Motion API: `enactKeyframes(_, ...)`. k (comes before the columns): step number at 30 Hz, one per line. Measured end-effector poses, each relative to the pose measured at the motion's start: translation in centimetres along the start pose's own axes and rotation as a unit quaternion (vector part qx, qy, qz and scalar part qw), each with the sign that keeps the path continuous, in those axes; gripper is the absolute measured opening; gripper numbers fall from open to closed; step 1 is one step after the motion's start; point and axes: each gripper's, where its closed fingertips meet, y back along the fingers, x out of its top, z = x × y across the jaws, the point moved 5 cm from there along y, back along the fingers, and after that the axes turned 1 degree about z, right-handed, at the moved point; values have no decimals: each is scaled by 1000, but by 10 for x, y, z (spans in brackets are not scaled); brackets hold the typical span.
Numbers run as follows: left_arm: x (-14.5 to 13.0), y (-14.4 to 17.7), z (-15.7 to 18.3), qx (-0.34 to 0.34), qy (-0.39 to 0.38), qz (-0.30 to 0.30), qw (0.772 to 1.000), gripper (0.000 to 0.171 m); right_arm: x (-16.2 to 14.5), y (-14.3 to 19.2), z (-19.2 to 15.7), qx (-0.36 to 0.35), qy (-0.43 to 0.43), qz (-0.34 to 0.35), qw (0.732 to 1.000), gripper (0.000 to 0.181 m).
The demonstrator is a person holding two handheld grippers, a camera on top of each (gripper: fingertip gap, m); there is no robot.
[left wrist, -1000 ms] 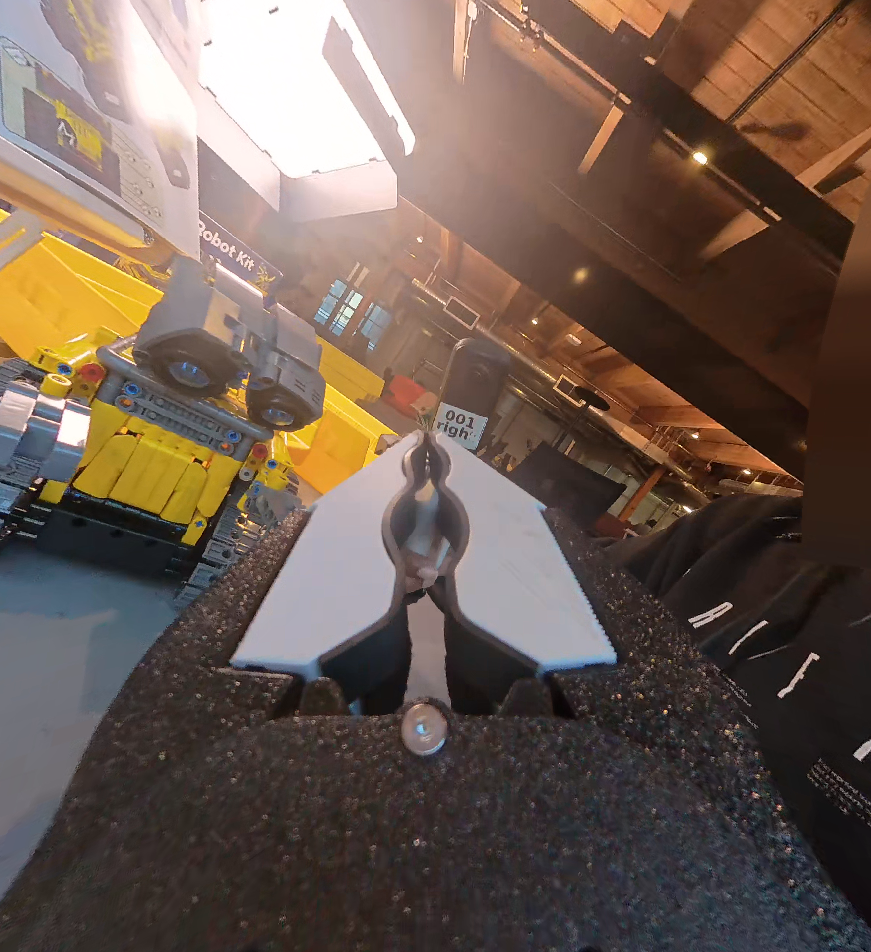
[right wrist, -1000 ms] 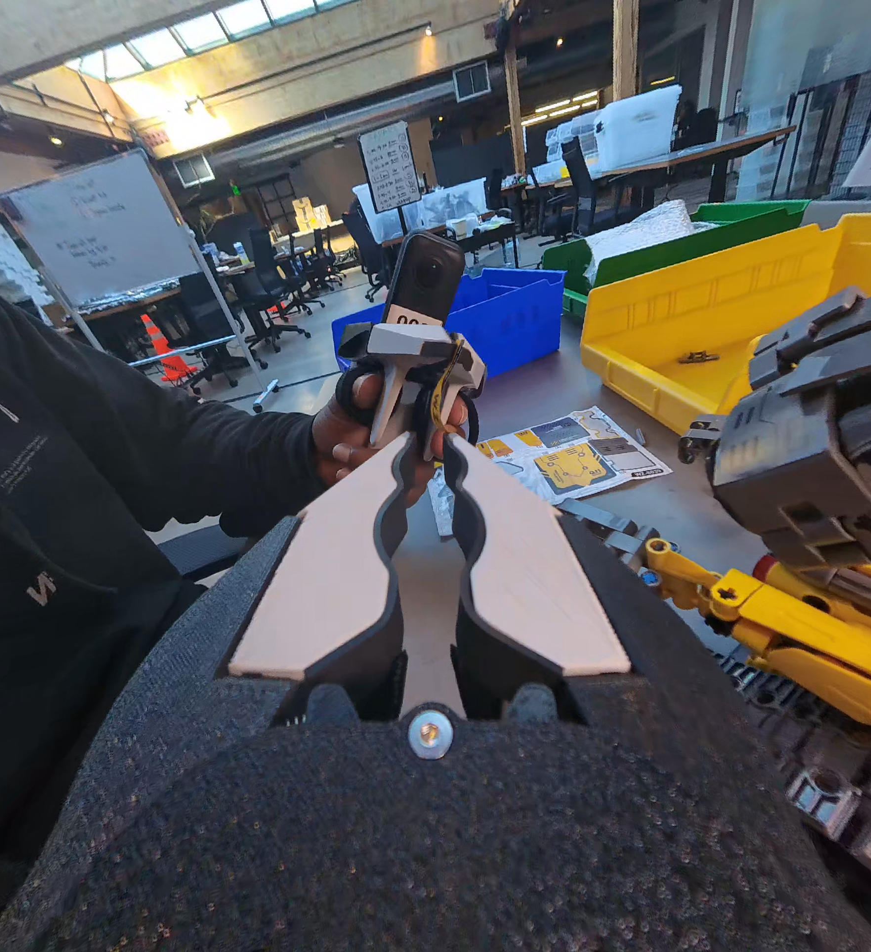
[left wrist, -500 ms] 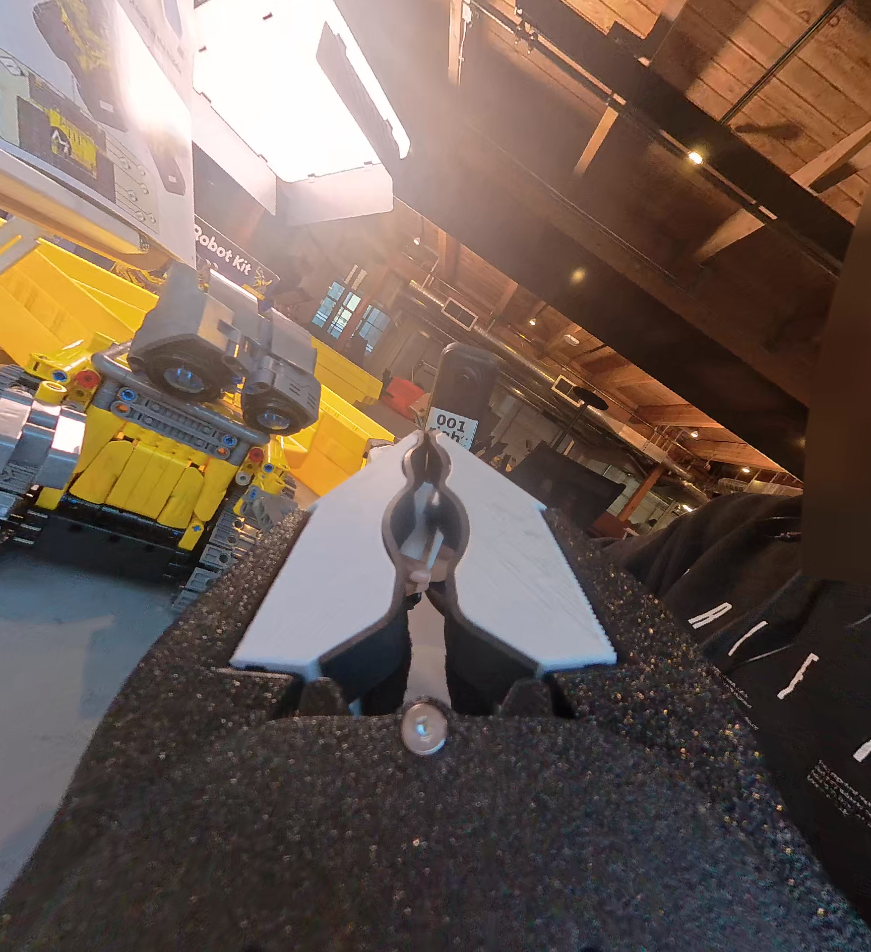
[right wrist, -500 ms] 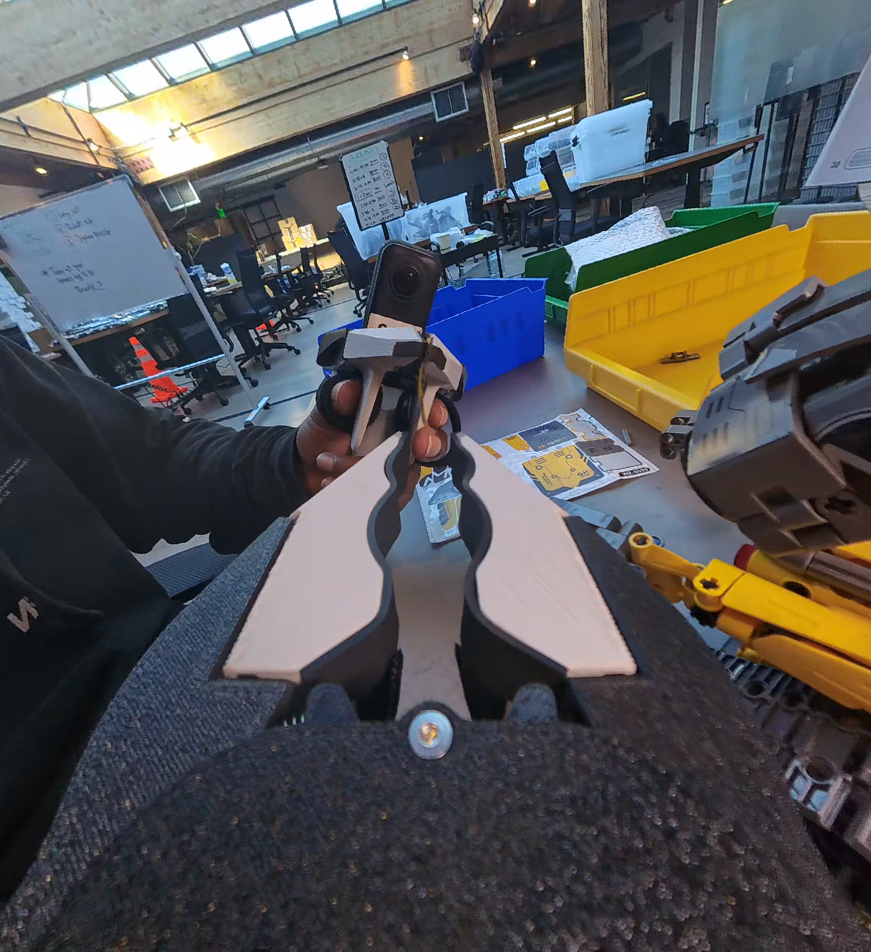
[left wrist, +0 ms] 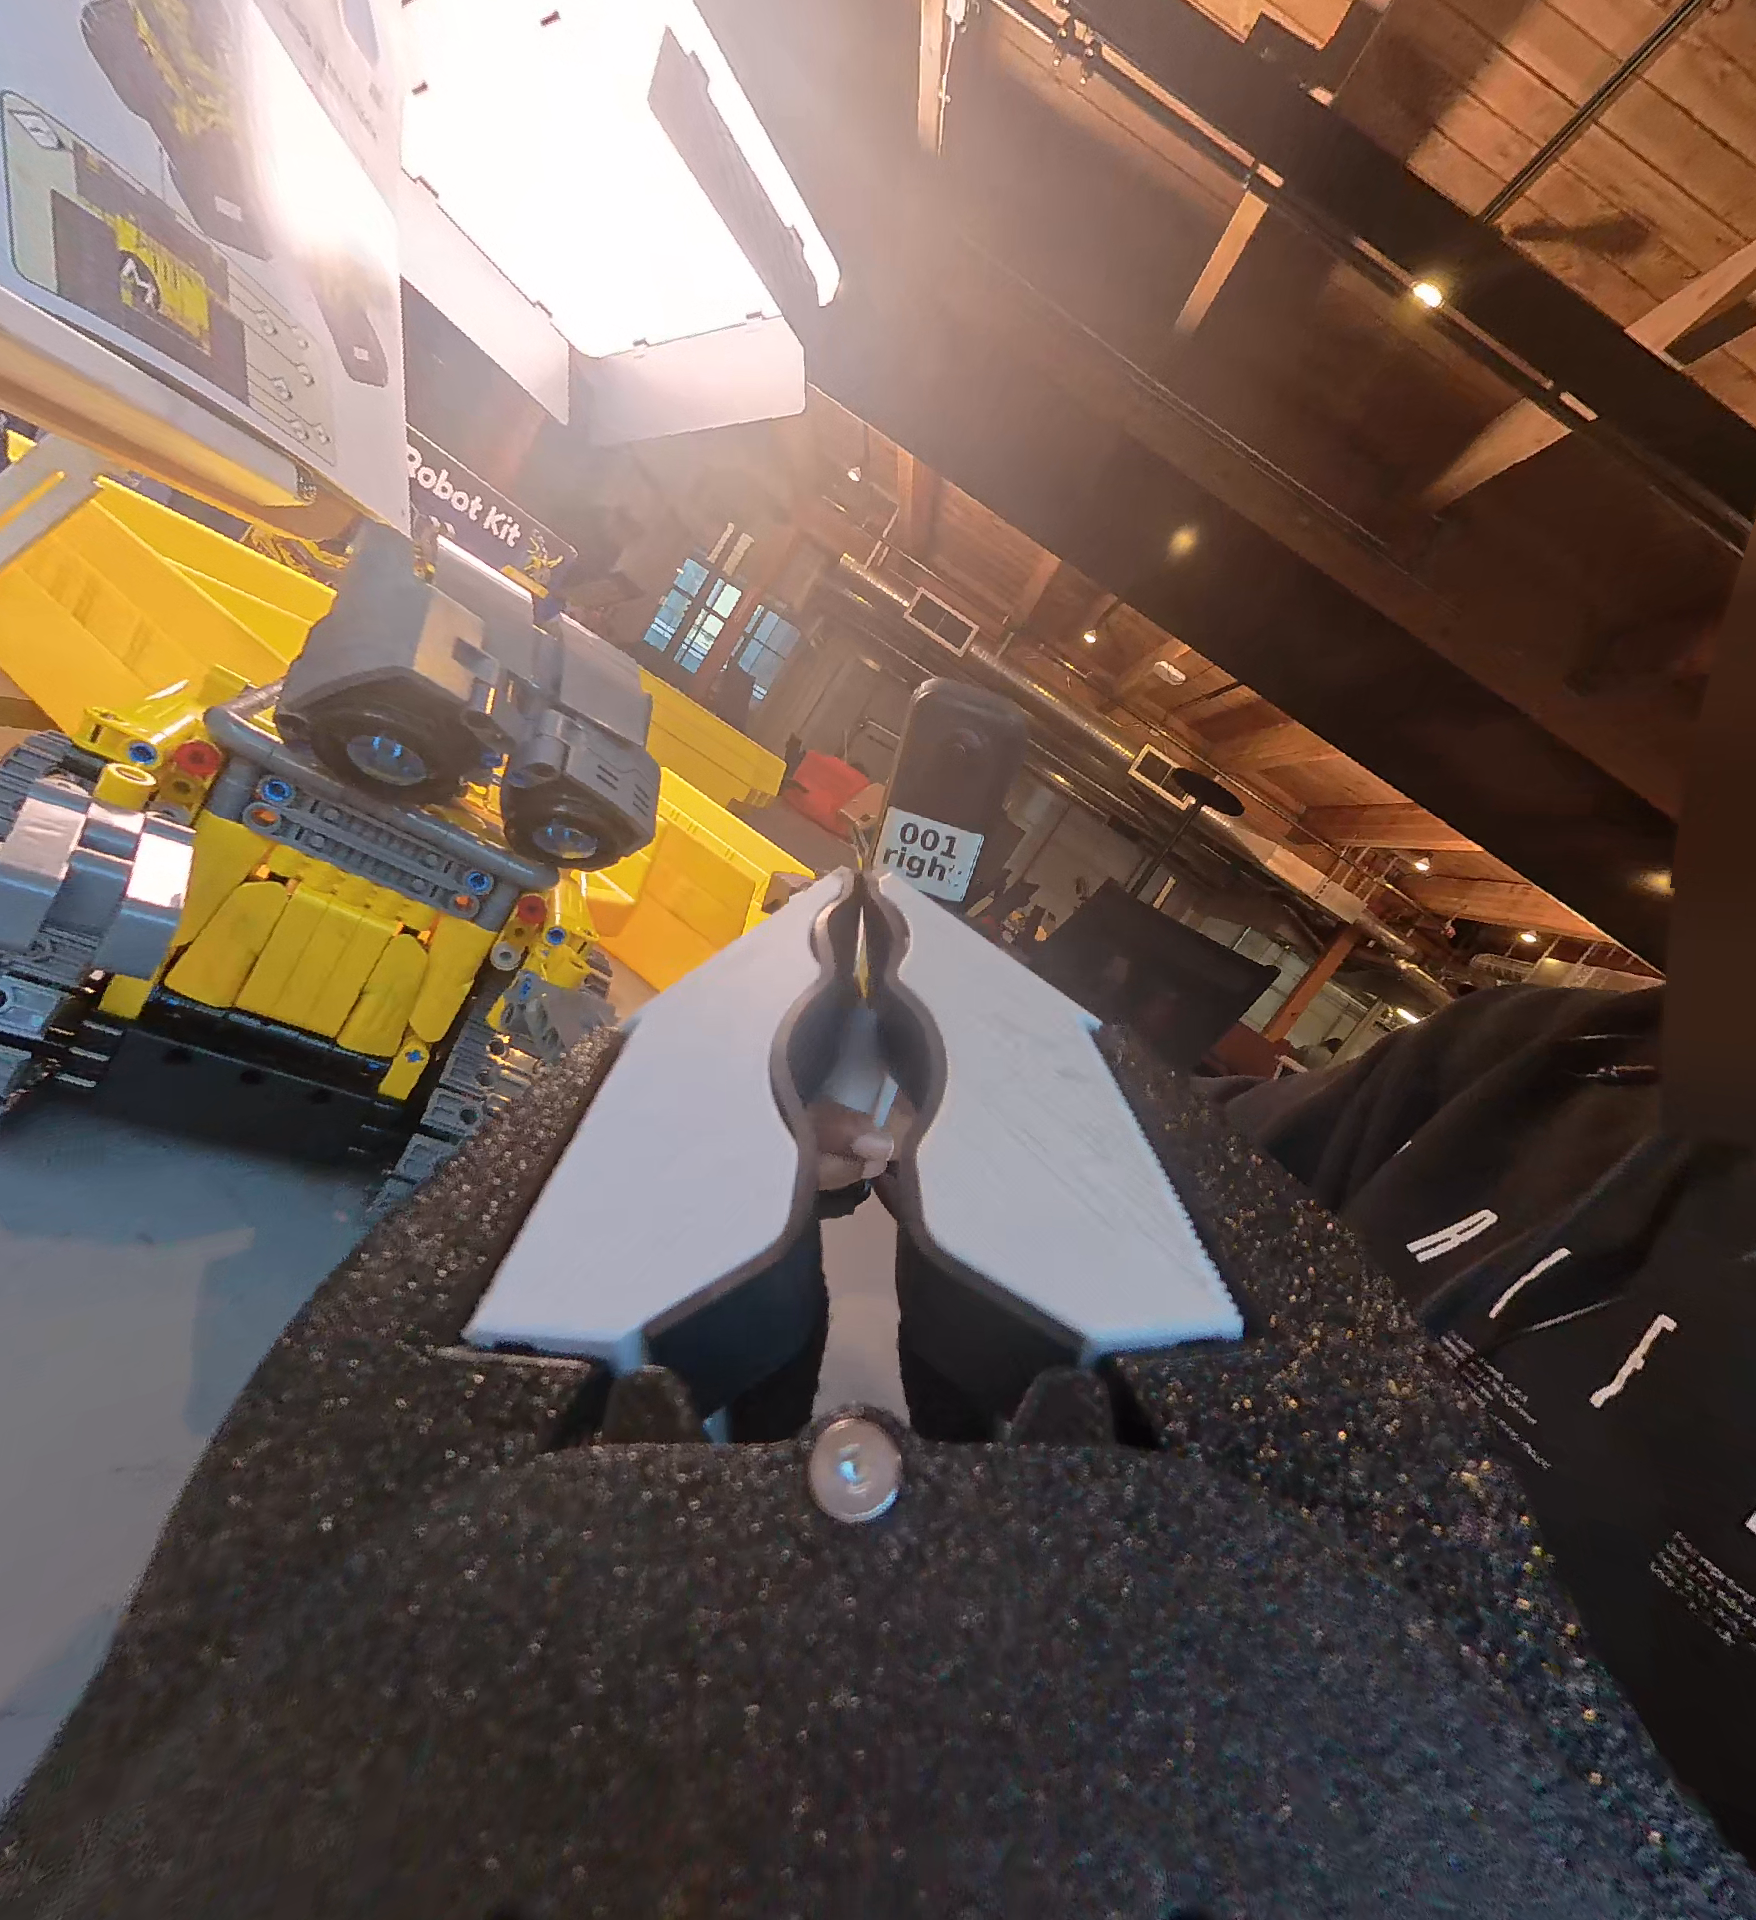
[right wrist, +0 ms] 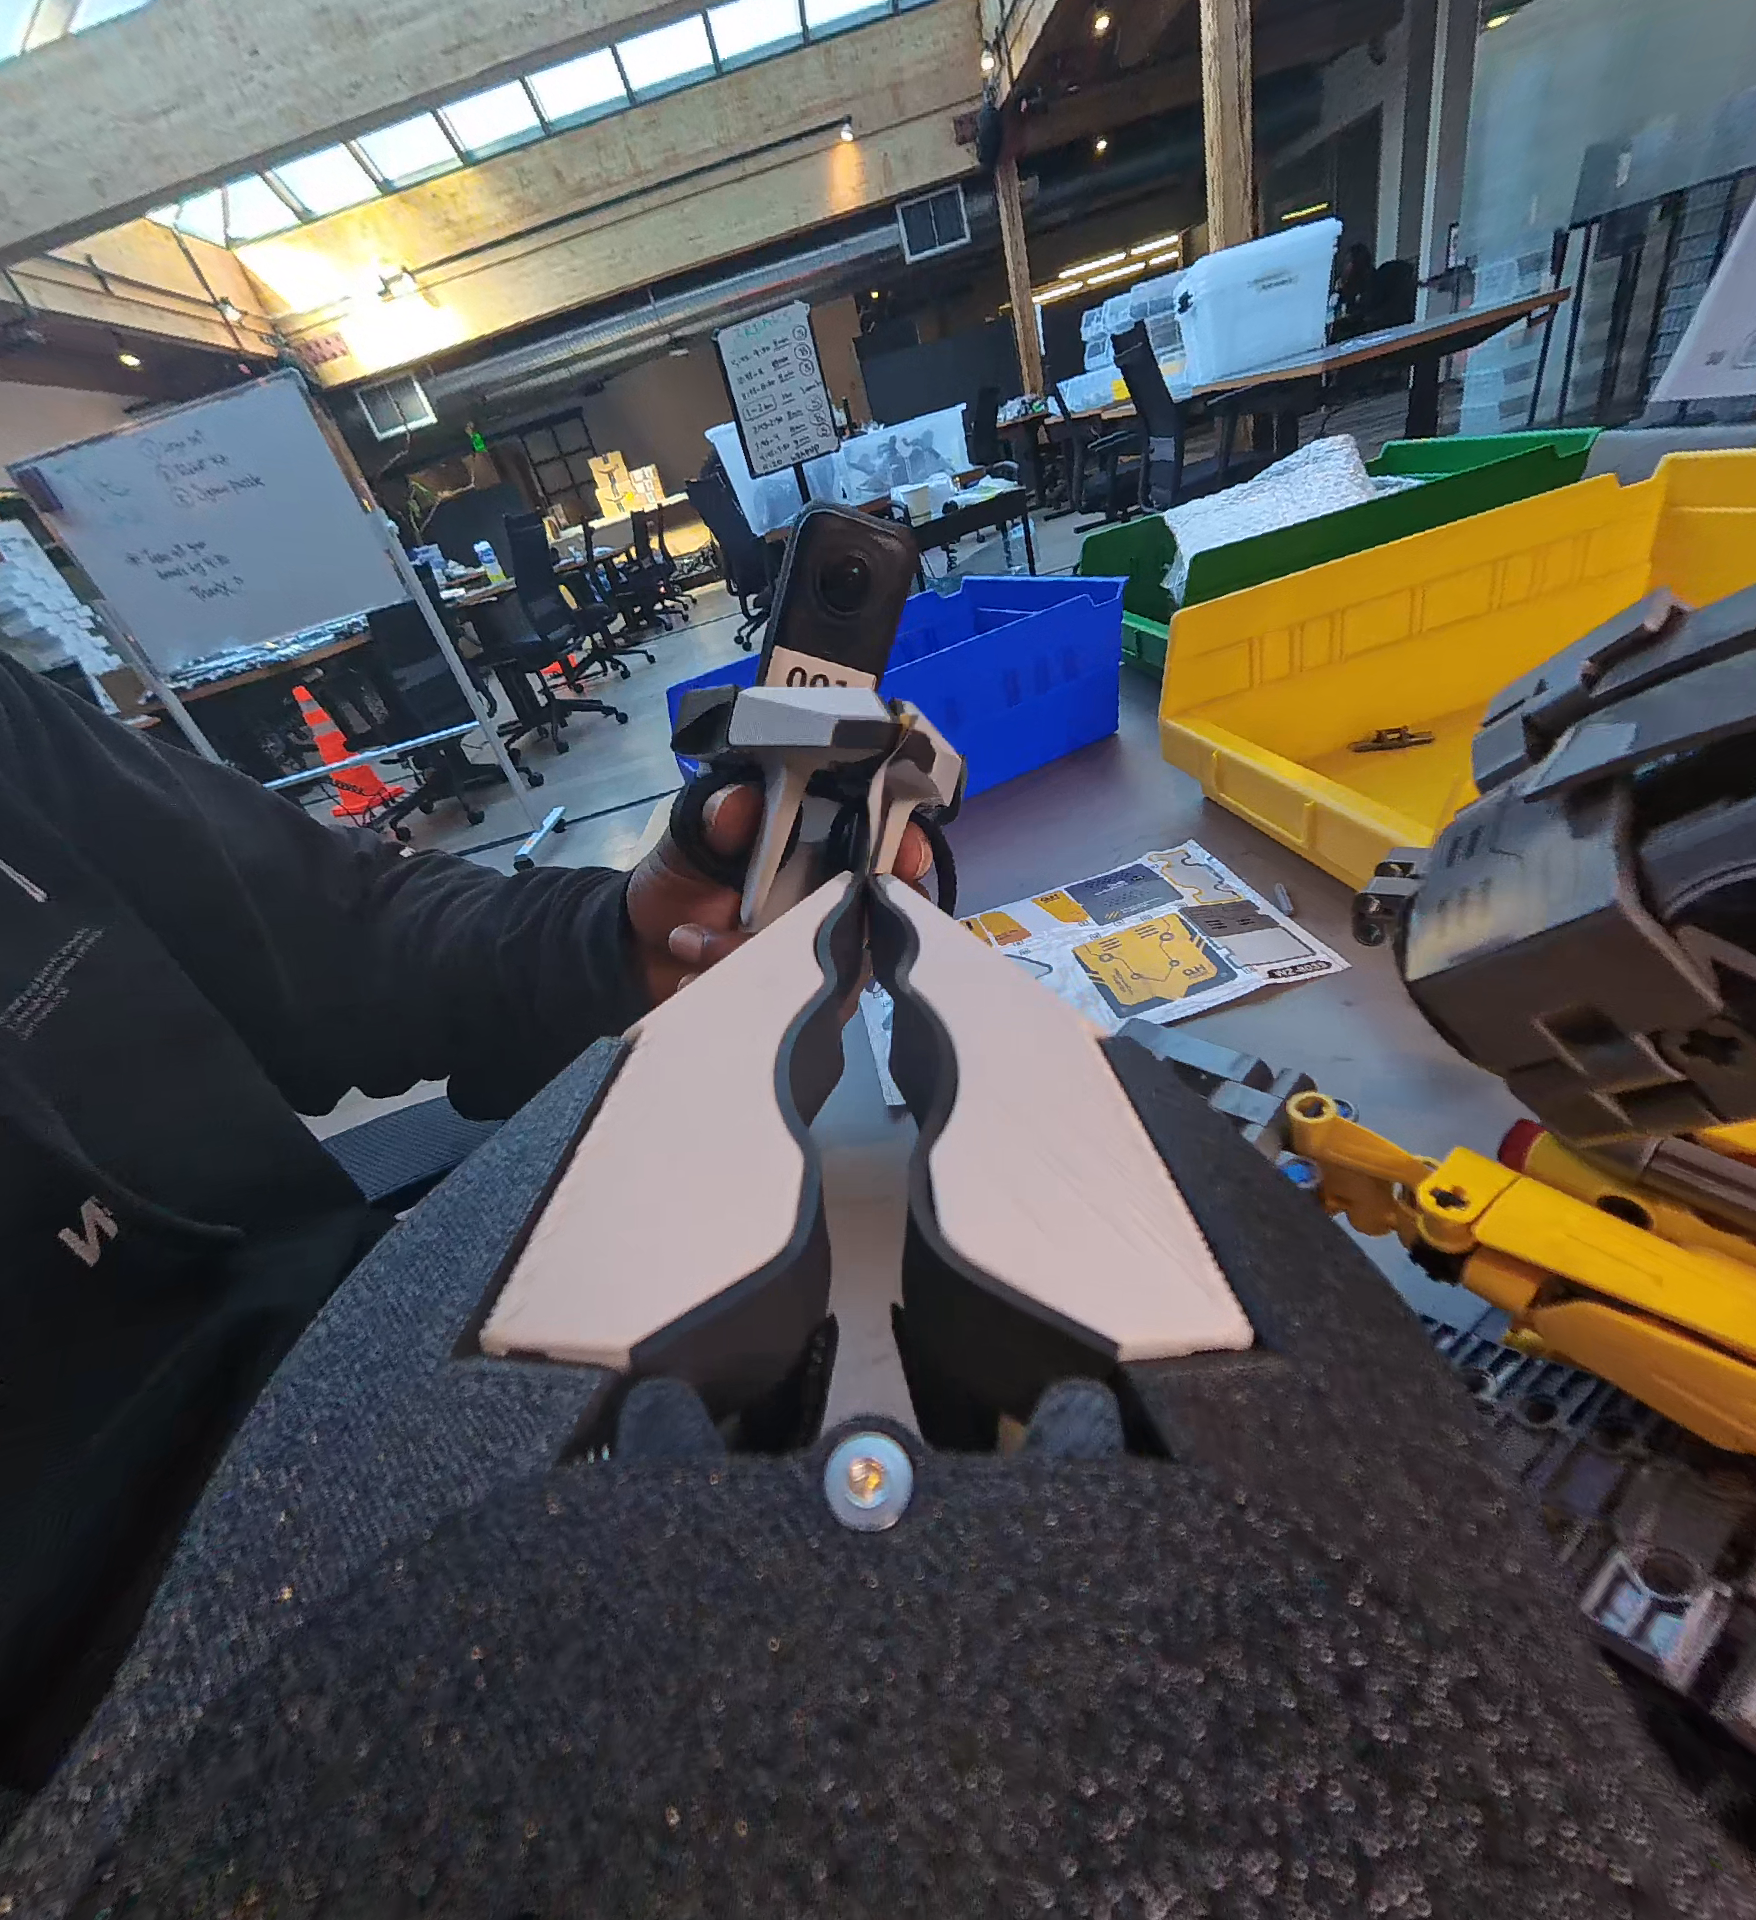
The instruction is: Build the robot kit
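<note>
My left gripper (left wrist: 858, 883) is shut on a small thin yellow-and-black printed sheet (left wrist: 861, 940), seen edge-on between its tips. My right gripper (right wrist: 866, 883) faces it tip to tip and is shut on the same sheet (right wrist: 879, 1039), part of which shows through the gap lower between its fingers. In the right wrist view a hand holds the left gripper (right wrist: 832, 821) just beyond my tips. A yellow and grey brick-built tracked toy robot (left wrist: 334, 883) stands on the grey table, left of the left gripper. Its head (right wrist: 1632, 935) and arm are close on the right.
A printed sticker sheet (right wrist: 1154, 935) lies on the table (right wrist: 1373, 1029). Behind it are a yellow bin (right wrist: 1425, 665), a blue bin (right wrist: 1009, 655) and a green bin (right wrist: 1373, 520). A kit box (left wrist: 178, 208) on a stand rises above the toy. A black sleeve (right wrist: 282, 935) is at the left. The grippers are tip to tip, or close to it.
My right gripper has closed from open onto the sheet and drawn up to the left gripper's tips. The left gripper stays shut.
</note>
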Motion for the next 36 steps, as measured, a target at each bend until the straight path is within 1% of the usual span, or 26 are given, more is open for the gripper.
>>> enactKeyframes(3,-2,0,0,10,-29,-27,999,0,6,7,3,-1,1,-6,1000,0)
enactKeyframes(6,-6,-1,1,25,-72,-70,995,3,9,17,8,-2,-5,-35,999,0)
enactKeyframes(10,-7,0,0,43,-109,-98,988,9,9,29,9,18,-41,-73,996,0)
enactKeyframes(13,-13,-2,-3,43,-99,-131,986,21,3,31,6,36,-52,-102,993,0)
enactKeyframes(16,-19,-4,-4,23,-62,-147,987,27,-5,30,0,53,-55,-134,988,0)
enactKeyframes(19,-25,-5,-1,-2,-36,-164,986,23,-11,29,-3,60,-56,-157,984,0)
enactKeyframes(26,-29,-4,-1,6,-58,-180,982,0,-14,30,-3,60,-57,-167,983,0)
enactKeyframes(31,-30,-5,-4,25,-59,-176,982,0,-11,32,2,50,-62,-156,985,0)
enactKeyframes(36,-27,-6,-7,42,-39,-136,989,0,-6,33,8,41,-75,-124,989,0)
